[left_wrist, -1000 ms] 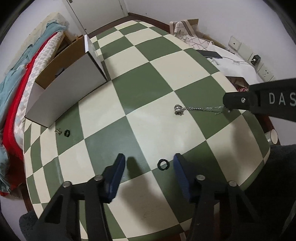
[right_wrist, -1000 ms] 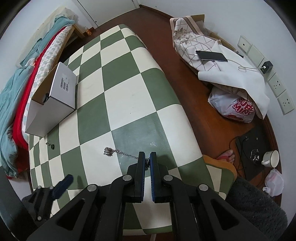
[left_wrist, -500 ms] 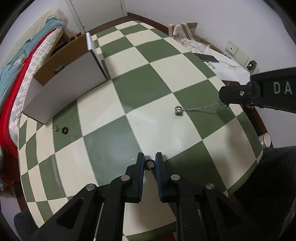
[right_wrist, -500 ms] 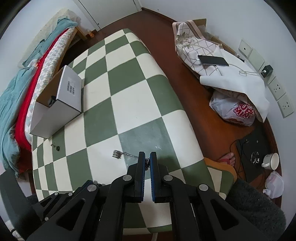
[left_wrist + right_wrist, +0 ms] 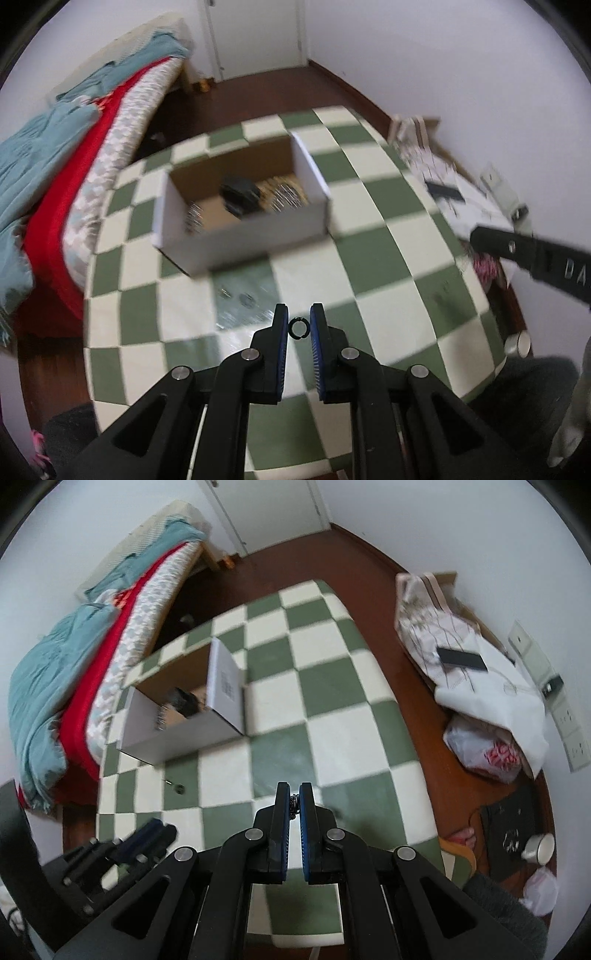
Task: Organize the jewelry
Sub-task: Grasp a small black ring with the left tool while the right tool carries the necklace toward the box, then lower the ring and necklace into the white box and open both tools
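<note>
A small black ring (image 5: 298,327) is pinched between the blue pads of my left gripper (image 5: 299,316), which is shut on it above the green and cream checked table (image 5: 388,258). My right gripper (image 5: 294,791) is shut on a silver chain (image 5: 294,806), of which only a short bit shows between the pads. An open white cardboard box (image 5: 240,221) stands at the table's far left, with a black item and silver pieces inside. The same box (image 5: 177,731) appears in the right wrist view. Two small loose pieces (image 5: 176,786) lie on the table in front of it.
A bed with teal and red blankets (image 5: 74,672) runs along the table's left side. On the floor to the right are a patterned bag, a white cloth with a phone (image 5: 461,659), a plastic bag and a cup (image 5: 539,847).
The left gripper's jaws closed on the black ring, then lifted it off the table. The right gripper rose with the chain, which no longer trails on the table. The box's inside is now visible.
</note>
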The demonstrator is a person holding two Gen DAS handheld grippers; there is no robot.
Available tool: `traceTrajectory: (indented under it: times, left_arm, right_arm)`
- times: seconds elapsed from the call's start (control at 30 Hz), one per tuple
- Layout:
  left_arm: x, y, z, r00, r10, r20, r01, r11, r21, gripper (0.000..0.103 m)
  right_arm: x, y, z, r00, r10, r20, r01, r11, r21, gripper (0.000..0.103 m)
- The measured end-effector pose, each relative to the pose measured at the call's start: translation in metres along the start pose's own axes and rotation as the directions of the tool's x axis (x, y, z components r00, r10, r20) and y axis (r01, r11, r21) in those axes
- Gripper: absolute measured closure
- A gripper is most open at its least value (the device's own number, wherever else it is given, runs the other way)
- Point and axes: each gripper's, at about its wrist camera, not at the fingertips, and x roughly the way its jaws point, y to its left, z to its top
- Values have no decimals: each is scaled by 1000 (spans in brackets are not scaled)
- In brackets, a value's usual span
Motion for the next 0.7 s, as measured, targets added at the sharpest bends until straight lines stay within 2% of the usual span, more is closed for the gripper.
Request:
traceTrajectory:
  times: [0.2,0.4,0.5,0.7]
  left_arm:
    - [-28,44,36,998,-4,60,10,996,-88,94]
    - [-30,87,74,997,-2,74,13,989,-147,94]
    - [-18,103,90,999,-4,51,12,986,-166,94]
    - [32,124,106,996,-50,-74,34,980,-194,94]
  right_arm:
    - [-24,35,22,998,41,50,-37,997,-65,98]
    - [-40,81,54,991,98,94,-85,987,-136,98]
    - [-40,106,74,987,118,109,-98,980,-172,98]
    - [-12,142,110,989,128,79,-109,971,-211,98]
